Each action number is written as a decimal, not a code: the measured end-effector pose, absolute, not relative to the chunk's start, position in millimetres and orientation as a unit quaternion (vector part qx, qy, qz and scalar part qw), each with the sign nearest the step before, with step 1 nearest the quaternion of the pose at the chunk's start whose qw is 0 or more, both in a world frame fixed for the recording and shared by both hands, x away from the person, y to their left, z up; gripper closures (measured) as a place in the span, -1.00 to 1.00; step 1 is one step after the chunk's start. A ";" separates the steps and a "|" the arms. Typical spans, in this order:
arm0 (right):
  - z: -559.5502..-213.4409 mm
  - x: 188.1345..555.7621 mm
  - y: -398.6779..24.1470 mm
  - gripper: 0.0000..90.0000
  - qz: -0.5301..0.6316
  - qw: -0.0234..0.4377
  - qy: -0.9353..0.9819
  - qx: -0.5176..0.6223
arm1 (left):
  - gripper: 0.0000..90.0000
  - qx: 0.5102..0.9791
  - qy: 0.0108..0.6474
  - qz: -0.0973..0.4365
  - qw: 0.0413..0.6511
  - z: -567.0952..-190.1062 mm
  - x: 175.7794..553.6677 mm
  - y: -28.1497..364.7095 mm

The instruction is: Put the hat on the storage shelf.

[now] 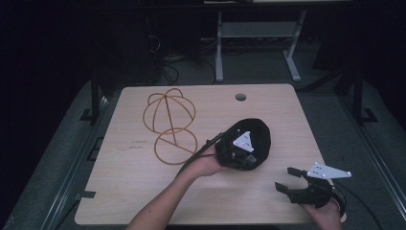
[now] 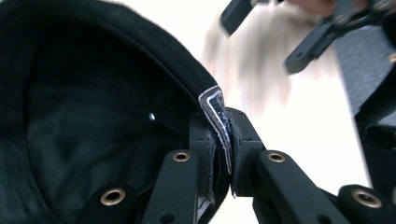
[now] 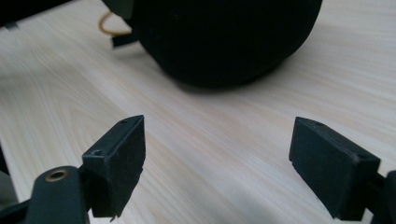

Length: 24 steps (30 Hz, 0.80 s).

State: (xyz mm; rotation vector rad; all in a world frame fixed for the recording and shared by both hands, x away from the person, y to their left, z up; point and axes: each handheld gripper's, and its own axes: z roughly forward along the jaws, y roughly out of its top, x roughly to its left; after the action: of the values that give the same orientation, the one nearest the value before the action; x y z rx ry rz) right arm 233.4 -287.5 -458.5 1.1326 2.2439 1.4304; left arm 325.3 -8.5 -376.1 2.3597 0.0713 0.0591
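your left gripper has its jaws pressed together on the ribbed rim of the black fabric cap, with a small white-edged label on that rim caught between the pads. in the left gripper view the cap's dark inside opens up to the left of the jaws, and the rim runs up and away from the pinch point. from the high view the cap sits on the right half of the pale wood-grain counter, and your left hand reaches in from the bottom with the gripper lying over the cap's near left edge.

your right gripper has its jaws spread wide with nothing between them. it hangs near the counter's near right corner, apart from the cap, and points left. in the right gripper view the two black pads frame bare counter, and the rounded outer side of the cap rests on the surface beyond them.

a yellow wire frame of looped hoops lies flat on the counter to the left of the cap, near it; whether the two touch i cannot tell. a round cable hole sits by the far edge.
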 end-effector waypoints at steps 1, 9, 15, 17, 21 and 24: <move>-457.2 233.6 -286.8 -0.60 0.499 0.125 0.766 0.387 | 0.82 0.922 0.027 0.021 0.387 -373.6 323.7 -7.1; -447.6 233.2 -288.6 -0.61 0.551 0.123 0.732 0.380 | 0.82 0.903 0.014 -0.013 0.430 -359.5 317.7 2.1; -442.8 232.7 -289.7 -0.62 0.565 0.134 0.722 0.376 | 0.82 0.894 -0.002 -0.036 0.446 -353.6 313.8 1.9; -441.7 232.6 -289.1 -0.62 0.573 0.135 0.718 0.373 | 0.82 0.894 -0.012 -0.039 0.446 -351.6 311.5 -1.2; -439.3 231.5 -285.7 -0.61 0.577 0.138 0.718 0.365 | 0.82 0.890 -0.028 -0.050 0.453 -348.1 307.3 -7.2; -439.2 231.2 -284.9 -0.59 0.574 0.144 0.720 0.363 | 0.82 0.889 -0.042 -0.058 0.451 -345.5 303.1 -13.0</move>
State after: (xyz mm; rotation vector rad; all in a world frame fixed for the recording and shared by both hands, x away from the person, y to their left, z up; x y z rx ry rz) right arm 231.2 -284.9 -439.2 1.0461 2.0755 1.6541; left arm 303.1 -13.0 -345.5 2.1978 -0.1030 -0.1440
